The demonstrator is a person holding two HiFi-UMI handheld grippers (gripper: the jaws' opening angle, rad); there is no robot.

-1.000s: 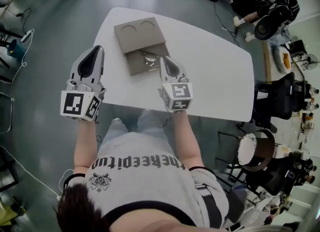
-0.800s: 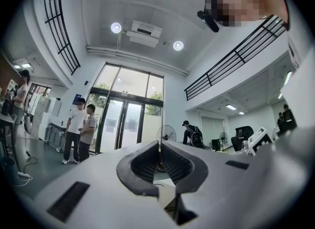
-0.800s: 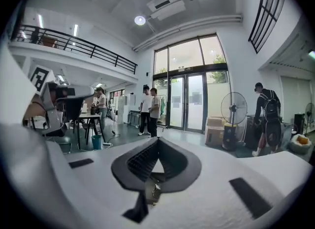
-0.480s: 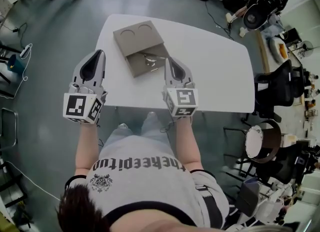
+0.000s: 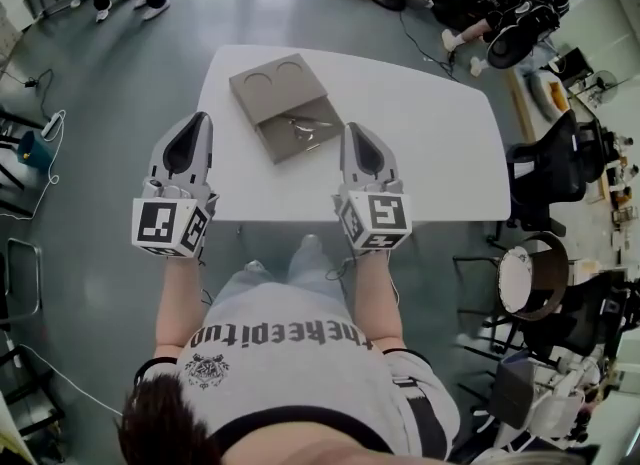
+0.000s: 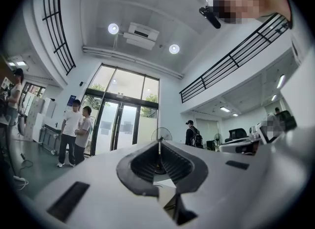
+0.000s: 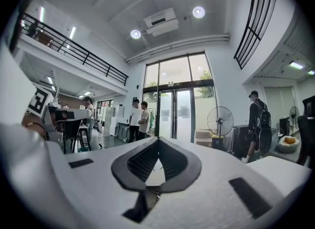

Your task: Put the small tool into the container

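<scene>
The small tool (image 5: 303, 125) is seen lying inside the container (image 5: 262, 93) on the table (image 5: 420, 153); the task is judged complete; the left gripper (image 5: 199, 117) and right gripper (image 5: 352, 129) are clenched, empty, and held apart from the container.

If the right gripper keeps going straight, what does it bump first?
Likely nothing near. The right gripper points level over the table toward far glass doors; the container sits off to its left. Depth is hard to judge.
</scene>
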